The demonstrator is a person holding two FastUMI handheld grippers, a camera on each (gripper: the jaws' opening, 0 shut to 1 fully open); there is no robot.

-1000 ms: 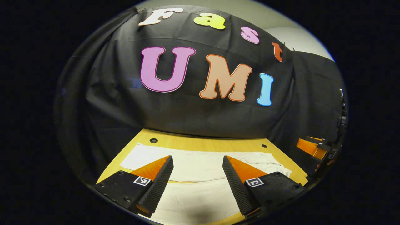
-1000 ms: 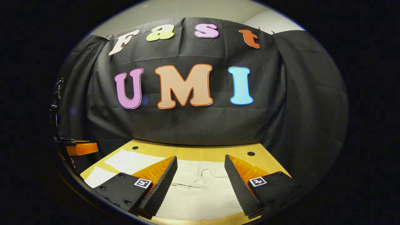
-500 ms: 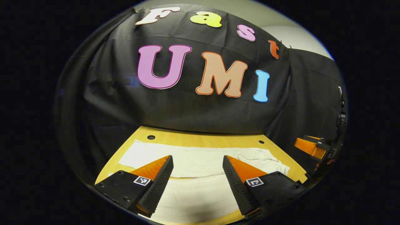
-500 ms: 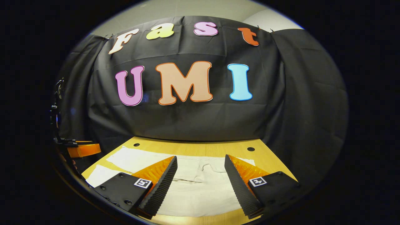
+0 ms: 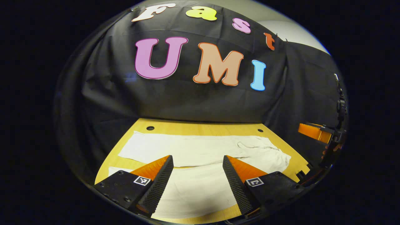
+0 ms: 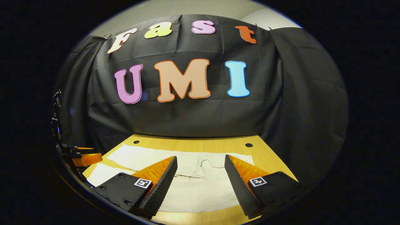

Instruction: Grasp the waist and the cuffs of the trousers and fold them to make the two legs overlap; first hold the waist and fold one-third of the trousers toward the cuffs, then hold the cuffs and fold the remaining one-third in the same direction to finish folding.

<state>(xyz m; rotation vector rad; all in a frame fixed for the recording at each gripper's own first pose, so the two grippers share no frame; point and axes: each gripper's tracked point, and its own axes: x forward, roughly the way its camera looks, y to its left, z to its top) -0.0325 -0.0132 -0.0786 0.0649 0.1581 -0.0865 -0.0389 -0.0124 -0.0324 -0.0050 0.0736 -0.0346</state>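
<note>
White trousers (image 5: 200, 150) lie flat and unfolded on the wooden table (image 5: 200, 128), legs running left, waist at the right. My left gripper (image 5: 197, 161) hovers open over the near leg, nothing between its fingers. In the right gripper view the same trousers (image 6: 200, 184) show their waist and crotch seam. My right gripper (image 6: 200, 161) hangs open above the waist end, holding nothing. The right gripper (image 5: 315, 131) appears at the far right of the left gripper view; the left gripper (image 6: 84, 157) appears at the left edge of the right gripper view.
Black cloth walls close the table on the far side and both flanks. Small round holes (image 5: 150, 128) (image 6: 248, 145) sit near the table's far corners. A strip of bare wood (image 6: 193, 145) runs between the trousers and the back wall.
Both grippers have tipped downward and pulled back a little, so more of the table and trousers shows. Jaws stayed open. The trousers have not moved.
</note>
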